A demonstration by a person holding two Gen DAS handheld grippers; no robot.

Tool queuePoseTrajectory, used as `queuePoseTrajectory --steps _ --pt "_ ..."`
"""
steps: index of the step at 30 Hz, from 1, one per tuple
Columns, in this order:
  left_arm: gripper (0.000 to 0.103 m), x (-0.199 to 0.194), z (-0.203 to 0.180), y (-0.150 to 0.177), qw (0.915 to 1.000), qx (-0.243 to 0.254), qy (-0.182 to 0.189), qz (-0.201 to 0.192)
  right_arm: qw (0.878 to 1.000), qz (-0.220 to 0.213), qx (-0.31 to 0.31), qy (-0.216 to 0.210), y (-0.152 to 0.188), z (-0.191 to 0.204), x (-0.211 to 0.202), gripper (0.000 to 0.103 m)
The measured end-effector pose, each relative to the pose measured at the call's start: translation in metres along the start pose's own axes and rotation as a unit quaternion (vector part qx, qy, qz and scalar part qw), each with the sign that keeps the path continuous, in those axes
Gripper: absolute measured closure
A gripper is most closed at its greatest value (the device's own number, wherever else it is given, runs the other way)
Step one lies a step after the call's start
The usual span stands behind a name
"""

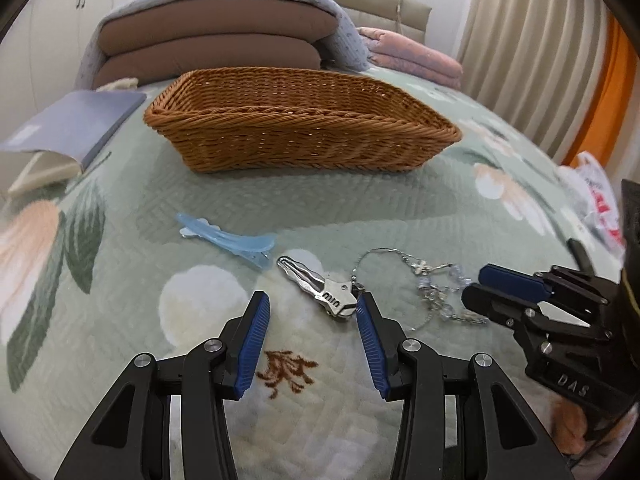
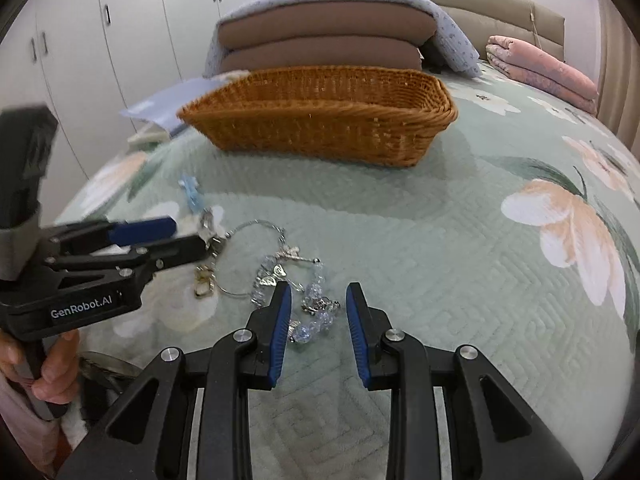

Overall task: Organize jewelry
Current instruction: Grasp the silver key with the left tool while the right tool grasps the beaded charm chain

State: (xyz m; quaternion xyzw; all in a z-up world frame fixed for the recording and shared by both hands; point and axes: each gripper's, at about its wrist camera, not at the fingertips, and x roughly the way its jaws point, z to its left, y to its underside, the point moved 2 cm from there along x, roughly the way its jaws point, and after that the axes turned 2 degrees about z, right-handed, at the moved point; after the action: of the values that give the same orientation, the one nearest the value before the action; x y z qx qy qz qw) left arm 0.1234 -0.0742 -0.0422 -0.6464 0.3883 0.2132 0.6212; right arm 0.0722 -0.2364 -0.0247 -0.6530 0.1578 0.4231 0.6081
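Both grippers are working low over the bed (image 1: 400, 200), near its front edge. Left gripper (image 1: 312, 312) is sitting released, jaws wide apart, its right pad just beside the silver hair clip (image 1: 320, 288). Right gripper (image 2: 316, 304) is also sitting released, jaws straddling the near end of the beaded bracelet (image 2: 296, 292), nothing pinched yet. Blue hair clip (image 1: 228, 240) is lying just left of the silver one. Wicker basket (image 1: 304, 144) is standing further back toward the middle of the bed, and looks empty from here.

Step in hand, my read: right side is lining up a pick on the bracelet.
- Centering the bead cluster between the pads, not the thin wire loop, which is likely slipping out.
- Pressing gently into the quilt so the pads are getting under the beads.
- Lifting straight up: the chain is lying close to the silver clip and may be dragging it.
- Left gripper needs shifting right to centre the silver clip.
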Motion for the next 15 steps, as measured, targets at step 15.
queuePoseTrajectory --steps 15 --pt "0.057 -0.018 0.031 0.007 0.9980 -0.063 -0.001 -0.005 1.000 -0.010 0.018 0.011 0.001 -0.007 -0.002 0.072"
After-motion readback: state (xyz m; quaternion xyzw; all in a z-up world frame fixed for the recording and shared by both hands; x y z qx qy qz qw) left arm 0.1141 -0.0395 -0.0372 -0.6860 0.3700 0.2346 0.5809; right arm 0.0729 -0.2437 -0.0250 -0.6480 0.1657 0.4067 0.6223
